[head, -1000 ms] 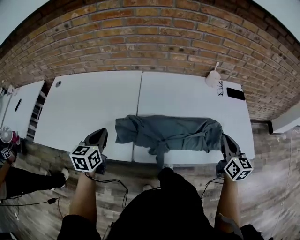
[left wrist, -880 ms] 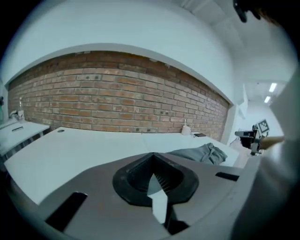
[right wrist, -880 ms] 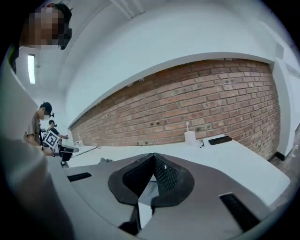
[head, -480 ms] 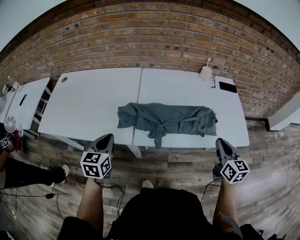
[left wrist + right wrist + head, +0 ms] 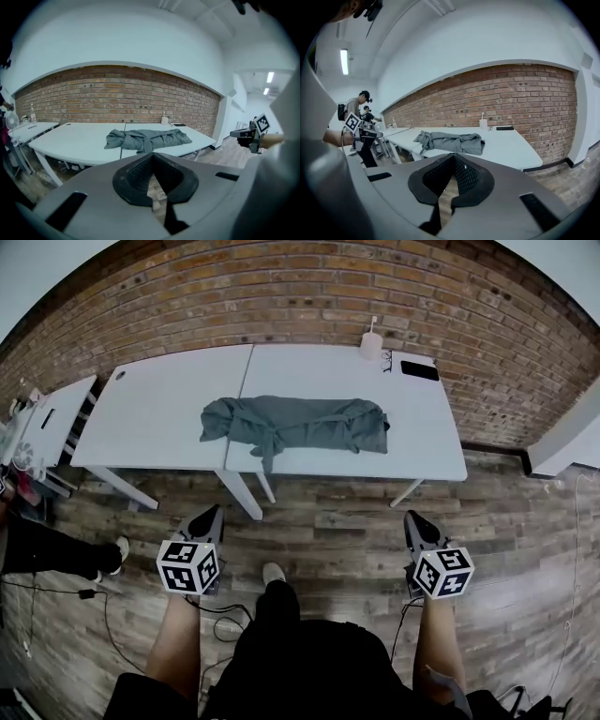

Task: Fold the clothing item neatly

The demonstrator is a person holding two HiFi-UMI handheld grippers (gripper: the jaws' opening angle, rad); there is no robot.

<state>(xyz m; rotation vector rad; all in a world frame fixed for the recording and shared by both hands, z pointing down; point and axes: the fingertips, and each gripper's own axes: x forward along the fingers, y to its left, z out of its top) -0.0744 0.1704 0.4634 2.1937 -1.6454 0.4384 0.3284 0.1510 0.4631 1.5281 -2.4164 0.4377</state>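
The grey garment (image 5: 295,423) is laid as a long bundle across the white bench (image 5: 150,409), over the seam between its two tops. It lies closer to the front edge than to the brick wall (image 5: 281,306), and one strip of cloth is trailed toward that edge. Bare bench top is left on either side. A white cup (image 5: 371,343) and a dark flat thing (image 5: 419,370) are set at the far right corner, well apart from the garment.

A wide stretch of wooden floor (image 5: 328,521) is open in front of the bench. The left hand-held gripper (image 5: 214,512) and the right hand-held gripper (image 5: 412,517) are held over it, each clenched on nothing.

The garment's layers cannot be made out. A side bench (image 5: 47,427) is cut off at the left.
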